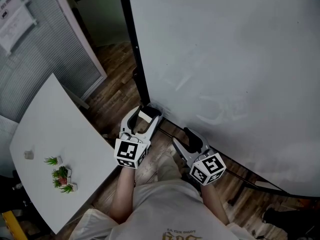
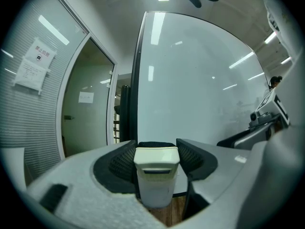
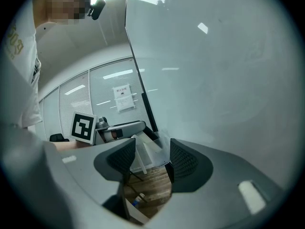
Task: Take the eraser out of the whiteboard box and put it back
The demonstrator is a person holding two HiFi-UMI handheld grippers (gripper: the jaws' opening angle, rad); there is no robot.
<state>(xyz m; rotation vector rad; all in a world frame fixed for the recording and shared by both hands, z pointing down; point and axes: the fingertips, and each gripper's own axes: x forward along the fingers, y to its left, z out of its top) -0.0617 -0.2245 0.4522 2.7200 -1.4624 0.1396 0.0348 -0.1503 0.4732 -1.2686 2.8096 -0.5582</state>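
Setting: wood-plank floor; large whiteboard upright at right; white table at left, bearing small potted plants.
Left gripper: jaws clamped on the eraser, held near the whiteboard's lower left corner.
Eraser: cream block, upright between the left pads, with a dark felt edge on its far side.
Right gripper: jaws apart, nothing gripped; beside the left gripper, close to the whiteboard's lower edge.
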